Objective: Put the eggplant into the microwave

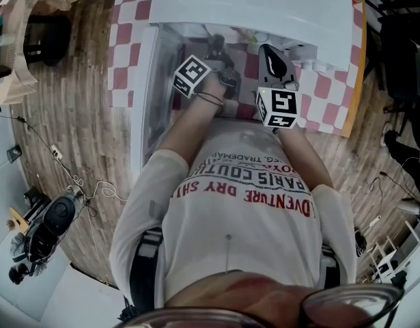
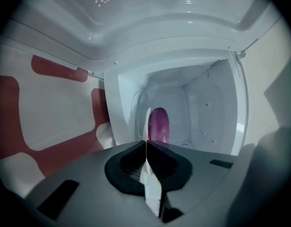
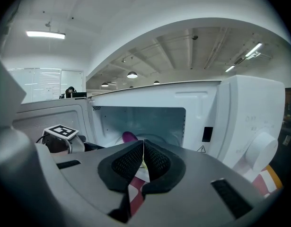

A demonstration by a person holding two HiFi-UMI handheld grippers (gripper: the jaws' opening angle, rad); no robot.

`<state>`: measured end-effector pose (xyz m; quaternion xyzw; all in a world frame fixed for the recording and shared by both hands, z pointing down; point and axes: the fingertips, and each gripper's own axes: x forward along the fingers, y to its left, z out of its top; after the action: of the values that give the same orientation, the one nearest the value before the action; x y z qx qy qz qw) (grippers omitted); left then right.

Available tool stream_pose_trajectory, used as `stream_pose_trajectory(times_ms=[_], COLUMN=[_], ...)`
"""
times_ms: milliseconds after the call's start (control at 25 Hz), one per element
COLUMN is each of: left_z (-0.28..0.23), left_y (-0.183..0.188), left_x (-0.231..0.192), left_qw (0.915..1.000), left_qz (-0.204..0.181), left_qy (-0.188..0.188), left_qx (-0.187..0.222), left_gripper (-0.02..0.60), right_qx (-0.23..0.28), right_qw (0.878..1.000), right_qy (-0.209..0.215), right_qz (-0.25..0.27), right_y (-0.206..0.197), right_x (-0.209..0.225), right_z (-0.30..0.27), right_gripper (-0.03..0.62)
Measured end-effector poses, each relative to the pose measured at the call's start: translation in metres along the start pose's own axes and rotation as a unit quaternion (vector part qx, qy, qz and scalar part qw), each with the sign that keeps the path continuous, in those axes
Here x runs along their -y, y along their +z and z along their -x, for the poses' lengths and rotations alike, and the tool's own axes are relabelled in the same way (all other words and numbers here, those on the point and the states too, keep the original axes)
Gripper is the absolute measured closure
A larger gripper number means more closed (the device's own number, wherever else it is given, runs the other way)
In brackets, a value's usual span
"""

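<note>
The microwave [image 3: 244, 112] stands on a table covered with a red and white checked cloth [image 1: 128, 19]. Its door [image 3: 55, 115] is swung wide open to the left. The control panel, with a round knob [image 3: 261, 148], is on the right side of the front.

The eggplant [image 2: 159, 123] is inside the microwave. It lies on the chamber floor in the left part of the opening, and its rounded purple end faces out. No gripper touches it.

The left gripper [image 2: 146, 143] is held at the mouth of the chamber, just in front of the eggplant and pointing at it. Its jaws are pressed together with nothing between them. In the head view this gripper sits over the inner side of the open door, on the near left of the opening.

The right gripper [image 3: 143, 143] is a little farther back and to the right, facing the front of the microwave. Its jaw tips also meet, and nothing is held between them.

The person [image 1: 244, 210] stands close to the near edge of the table with both forearms stretched toward the microwave. A wooden floor [image 1: 66, 115] shows on both sides of the table.
</note>
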<state>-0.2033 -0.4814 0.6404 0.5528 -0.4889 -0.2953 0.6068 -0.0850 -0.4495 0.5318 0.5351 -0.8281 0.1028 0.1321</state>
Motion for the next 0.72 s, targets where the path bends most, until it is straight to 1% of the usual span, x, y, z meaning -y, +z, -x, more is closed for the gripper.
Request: stream_pose_trajectory(times_ms=[120, 200, 320, 440, 520, 600, 640, 680, 720], left_z=[-0.0032, -0.0053, -0.0071, -0.0046, -0.0034, -0.0026, -0.0024, -0.0026, -0.0032], left_y=[0.0001, 0.0003, -0.0007, -0.0012, -0.0001, 0.0006, 0.0005, -0.0002, -0.0014], left_x=[-0.0020, -0.0007, 0.0027, 0.0025, 0.0018, 0.0010, 0.0010, 0.0015, 0.0016], left_qw=[0.9999, 0.9999, 0.9990, 0.9966, 0.9938, 0.9891, 0.9861, 0.9837, 0.9827], left_qz=[0.005, -0.003, -0.037, -0.064, -0.084, -0.112, -0.128, -0.139, -0.143], left_qy=[0.008, 0.011, 0.023, 0.049, 0.070, 0.094, 0.105, 0.112, 0.117], left_qx=[0.004, 0.008, 0.012, 0.018, 0.020, 0.018, 0.018, 0.017, 0.015], left_gripper=[0.551, 0.551, 0.551, 0.551, 0.549, 0.544, 0.526, 0.420, 0.373], right_qx=[-0.002, -0.003, -0.006, -0.009, -0.010, -0.013, -0.014, -0.016, -0.016], right_qw=[1.000, 1.000, 1.000, 1.000, 1.000, 1.000, 1.000, 1.000, 1.000], right_qy=[0.003, 0.005, 0.008, 0.011, 0.012, 0.012, 0.012, 0.012, 0.012], right_qz=[0.000, -0.001, -0.002, -0.003, -0.003, -0.005, -0.006, -0.007, -0.008], right_y=[0.0001, 0.0000, -0.0011, -0.0019, -0.0021, -0.0032, -0.0041, -0.0050, -0.0057], right_x=[-0.0009, -0.0013, 0.0003, 0.0013, 0.0017, 0.0023, 0.0026, 0.0028, 0.0029], right_z=[-0.0017, -0.0025, -0.0039, -0.0042, -0.0044, -0.0046, -0.0044, -0.0042, -0.0039], right_gripper=[0.568, 0.568, 0.568, 0.568, 0.568, 0.568, 0.568, 0.568, 0.568])
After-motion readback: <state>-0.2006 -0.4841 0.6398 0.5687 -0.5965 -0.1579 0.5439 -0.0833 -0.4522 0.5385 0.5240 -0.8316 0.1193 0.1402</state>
